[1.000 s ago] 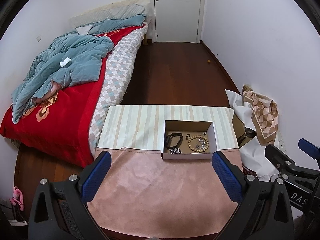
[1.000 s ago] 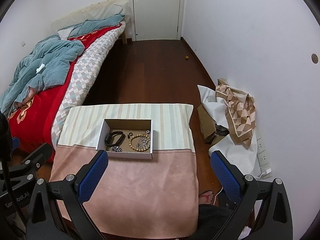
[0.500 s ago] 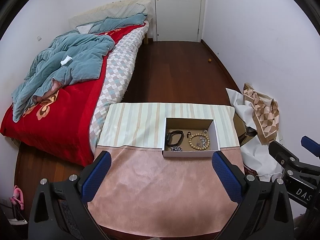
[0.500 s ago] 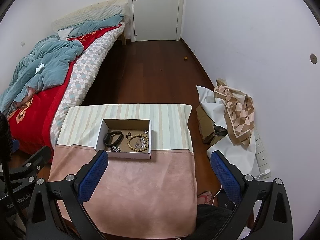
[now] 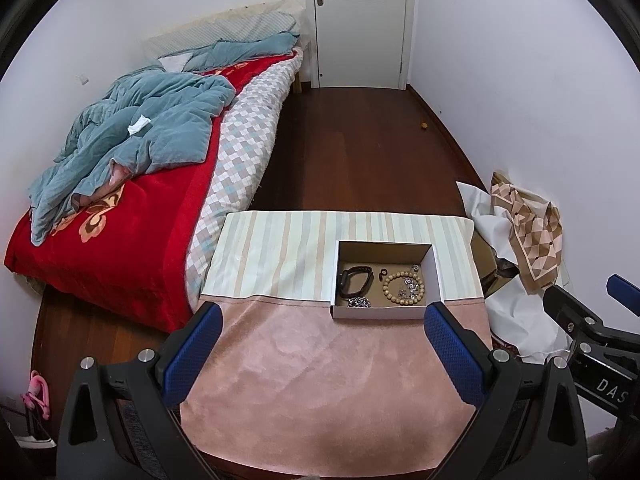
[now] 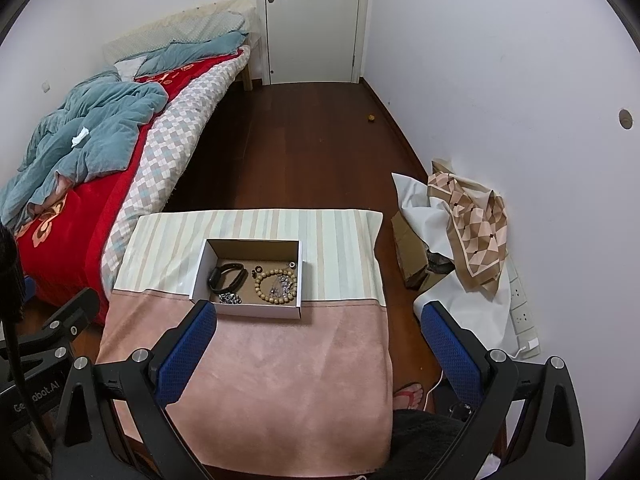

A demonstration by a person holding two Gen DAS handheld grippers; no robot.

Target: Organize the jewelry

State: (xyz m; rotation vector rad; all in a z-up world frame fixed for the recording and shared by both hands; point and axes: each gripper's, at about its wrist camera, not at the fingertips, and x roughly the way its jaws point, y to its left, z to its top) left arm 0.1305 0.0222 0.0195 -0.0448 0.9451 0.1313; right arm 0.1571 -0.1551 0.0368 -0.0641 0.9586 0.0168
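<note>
A white cardboard box (image 5: 438,276) sits on the cloth-covered table (image 5: 320,368), at the seam between the striped and pink cloth. Inside lie a black wristband (image 5: 354,280), a wooden bead bracelet (image 5: 403,289), a silver chain (image 5: 359,302), a small dark ring (image 5: 384,272) and small silver pieces. It also shows in the right wrist view (image 6: 200,270). My left gripper (image 5: 322,354) is open and empty, held high and back from the box. My right gripper (image 6: 320,354) is open and empty, also high over the near table edge.
A bed (image 5: 120,216) with a red blanket and blue quilt stands to the left. Dark wooden floor runs to a white door (image 5: 360,20). White paper, a patterned cloth (image 5: 528,232) and a cardboard piece lie by the right wall. A foot in a sandal (image 6: 410,394) is beside the table.
Both grippers have drawn back and up a little, so the table and box look slightly smaller and lower. Both stay open and empty. The jewelry has not moved.
</note>
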